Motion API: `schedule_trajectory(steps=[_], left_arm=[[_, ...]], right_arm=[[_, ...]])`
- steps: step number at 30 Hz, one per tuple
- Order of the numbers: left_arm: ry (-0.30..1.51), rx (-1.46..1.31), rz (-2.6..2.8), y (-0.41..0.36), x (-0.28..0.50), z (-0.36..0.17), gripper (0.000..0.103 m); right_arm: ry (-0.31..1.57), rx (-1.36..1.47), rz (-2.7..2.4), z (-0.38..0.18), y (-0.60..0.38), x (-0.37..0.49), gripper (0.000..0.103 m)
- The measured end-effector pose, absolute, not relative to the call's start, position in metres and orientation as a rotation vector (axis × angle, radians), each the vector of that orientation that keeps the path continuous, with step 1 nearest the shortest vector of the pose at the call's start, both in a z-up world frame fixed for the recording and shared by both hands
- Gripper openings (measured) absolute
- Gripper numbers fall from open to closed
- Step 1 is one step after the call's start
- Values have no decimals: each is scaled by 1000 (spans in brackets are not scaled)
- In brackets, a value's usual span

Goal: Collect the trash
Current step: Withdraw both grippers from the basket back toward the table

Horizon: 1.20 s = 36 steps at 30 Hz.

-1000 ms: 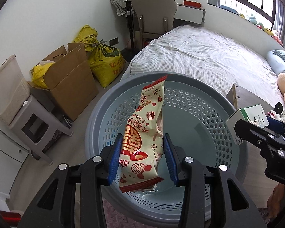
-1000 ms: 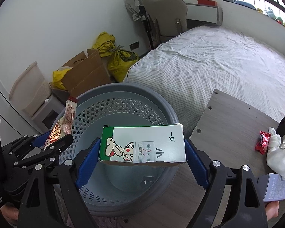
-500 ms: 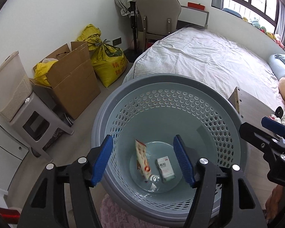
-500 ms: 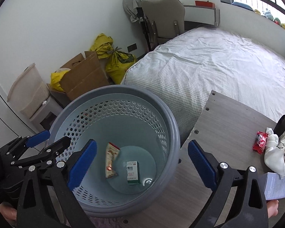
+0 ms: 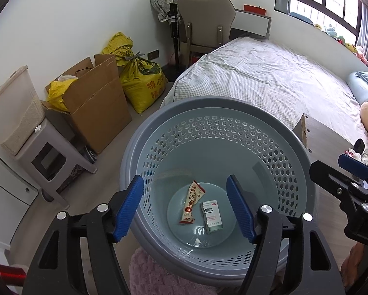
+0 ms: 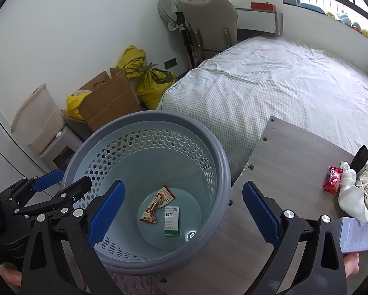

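Grey perforated basket [image 5: 292, 172] now holds the snack wrapper [image 5: 191, 202] and medicine box [image 5: 212, 213] — drop step complete. My left gripper [image 5: 185, 207] has just been opening; right gripper [image 6: 181, 205] gapes wide, both empty. Next — reach for the red candy wrapper [image 6: 332, 176] on the table [image 6: 289, 152].

1. A bed [image 6: 282, 78] with a checked cover fills the far right.
2. A beige chair [image 5: 206, 24] stands at the far wall.
3. A yellow sack [image 5: 142, 81] leans beside an open cardboard box [image 5: 95, 108] on the left.
4. A grey stool [image 5: 49, 152] stands near left.
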State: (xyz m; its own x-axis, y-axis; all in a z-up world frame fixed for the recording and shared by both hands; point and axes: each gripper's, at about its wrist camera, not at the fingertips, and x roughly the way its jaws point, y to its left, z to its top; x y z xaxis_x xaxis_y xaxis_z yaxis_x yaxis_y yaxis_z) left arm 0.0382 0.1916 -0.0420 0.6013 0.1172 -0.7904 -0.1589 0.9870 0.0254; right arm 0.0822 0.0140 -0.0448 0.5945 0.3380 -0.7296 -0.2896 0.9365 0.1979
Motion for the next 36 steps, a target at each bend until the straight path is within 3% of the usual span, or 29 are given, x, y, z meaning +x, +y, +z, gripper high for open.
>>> schedule_trajectory(steps=[36], left_arm=[[850,-25,56,118,-9,-19,70]], right_arm=[[790,138,199,-22,-79,12,95]])
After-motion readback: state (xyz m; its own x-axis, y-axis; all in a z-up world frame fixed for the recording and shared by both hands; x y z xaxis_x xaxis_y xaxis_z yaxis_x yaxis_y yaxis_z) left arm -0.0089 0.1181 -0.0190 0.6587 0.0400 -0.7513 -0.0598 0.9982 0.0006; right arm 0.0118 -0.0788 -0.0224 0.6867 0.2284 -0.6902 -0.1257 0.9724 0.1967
